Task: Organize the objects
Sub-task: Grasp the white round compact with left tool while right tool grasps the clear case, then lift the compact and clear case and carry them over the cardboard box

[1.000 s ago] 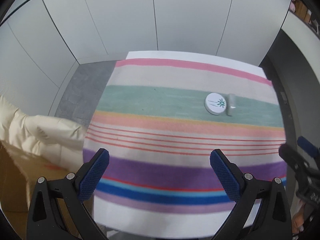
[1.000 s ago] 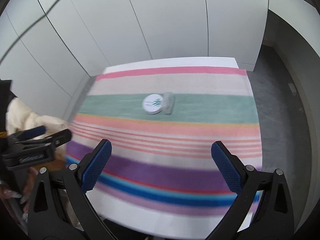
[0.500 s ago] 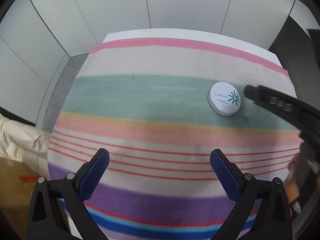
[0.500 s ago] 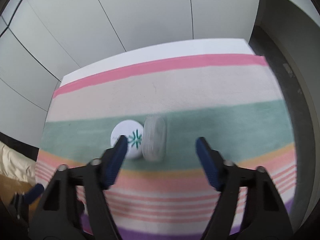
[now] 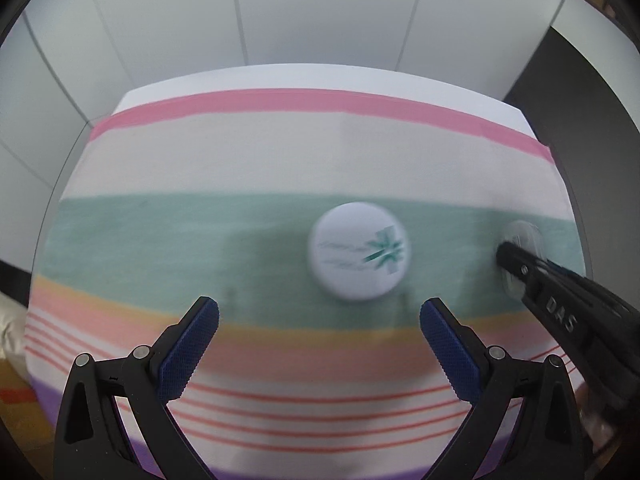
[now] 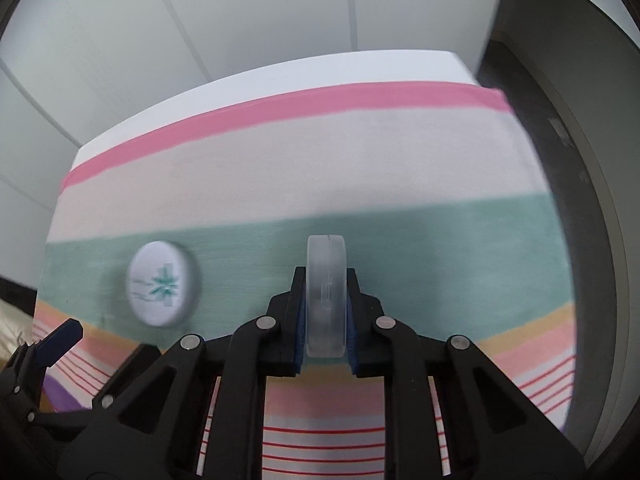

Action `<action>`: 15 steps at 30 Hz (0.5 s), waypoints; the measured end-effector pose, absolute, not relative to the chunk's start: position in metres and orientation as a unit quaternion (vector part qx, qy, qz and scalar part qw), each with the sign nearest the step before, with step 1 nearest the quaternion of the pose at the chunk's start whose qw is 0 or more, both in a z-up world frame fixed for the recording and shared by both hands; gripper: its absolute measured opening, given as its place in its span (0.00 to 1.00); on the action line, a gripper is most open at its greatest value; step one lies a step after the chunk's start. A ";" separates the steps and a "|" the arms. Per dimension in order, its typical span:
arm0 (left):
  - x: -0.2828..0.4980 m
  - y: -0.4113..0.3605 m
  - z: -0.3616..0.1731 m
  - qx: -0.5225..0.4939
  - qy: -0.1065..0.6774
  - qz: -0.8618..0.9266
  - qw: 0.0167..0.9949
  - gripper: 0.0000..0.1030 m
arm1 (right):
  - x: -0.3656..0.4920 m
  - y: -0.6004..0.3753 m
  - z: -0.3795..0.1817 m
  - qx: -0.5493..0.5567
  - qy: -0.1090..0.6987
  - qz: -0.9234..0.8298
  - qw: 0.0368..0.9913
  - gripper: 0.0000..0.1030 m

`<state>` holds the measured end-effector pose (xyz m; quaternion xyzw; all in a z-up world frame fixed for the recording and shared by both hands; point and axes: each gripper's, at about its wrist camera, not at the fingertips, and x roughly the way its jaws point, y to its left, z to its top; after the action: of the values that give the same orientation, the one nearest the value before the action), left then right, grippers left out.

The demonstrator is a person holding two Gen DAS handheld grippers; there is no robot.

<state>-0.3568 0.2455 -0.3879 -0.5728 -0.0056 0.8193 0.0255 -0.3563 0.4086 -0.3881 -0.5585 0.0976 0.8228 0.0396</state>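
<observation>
The striped tablecloth [image 5: 208, 168] fills both views more than before. The left gripper [image 5: 319, 316] stays wide open, empty, short of the white lid [image 5: 358, 251]. The right gripper [image 6: 326, 312], earlier open, now clamps the clear jar [image 6: 326, 280] mid-cloth on the green stripe.

We look down on a table [image 5: 384, 76] with a white top, covered by a striped cloth [image 5: 240, 152] whose bands run pink, cream, green, yellow, peach, thin red lines and purple; the cloth stops short of the far edge, leaving a bare white strip; behind the table we see pale panelled walls [image 5: 320, 12] split by thin vertical seams; to the right a dark grey floor [image 6: 560, 128] runs alongside the table; at the far left edge something cream-coloured and soft [image 5: 10, 320] shows, too cropped to name; the light is even and soft.
</observation>
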 end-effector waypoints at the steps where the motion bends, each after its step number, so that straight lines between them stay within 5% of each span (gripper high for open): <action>1: -0.360 0.253 -0.390 -0.573 0.001 0.819 0.028 0.98 | -0.355 0.413 -0.388 -0.559 0.099 0.822 0.043 0.16; 5: -0.374 0.276 -0.407 -0.579 0.048 0.814 0.017 0.91 | -0.348 0.423 -0.387 -0.562 0.091 0.821 0.049 0.16; 8: -0.374 0.274 -0.401 -0.551 0.025 0.834 0.023 0.57 | -0.343 0.422 -0.386 -0.563 0.077 0.822 0.049 0.16; 15: -0.368 0.271 -0.396 -0.545 0.078 0.835 0.007 0.56 | -0.334 0.415 -0.381 -0.564 0.041 0.823 0.044 0.16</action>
<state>-0.3677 0.2708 -0.3956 -0.5453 0.0779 0.8346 0.0075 -0.3338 0.4145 -0.3809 -0.5644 0.0414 0.8233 0.0441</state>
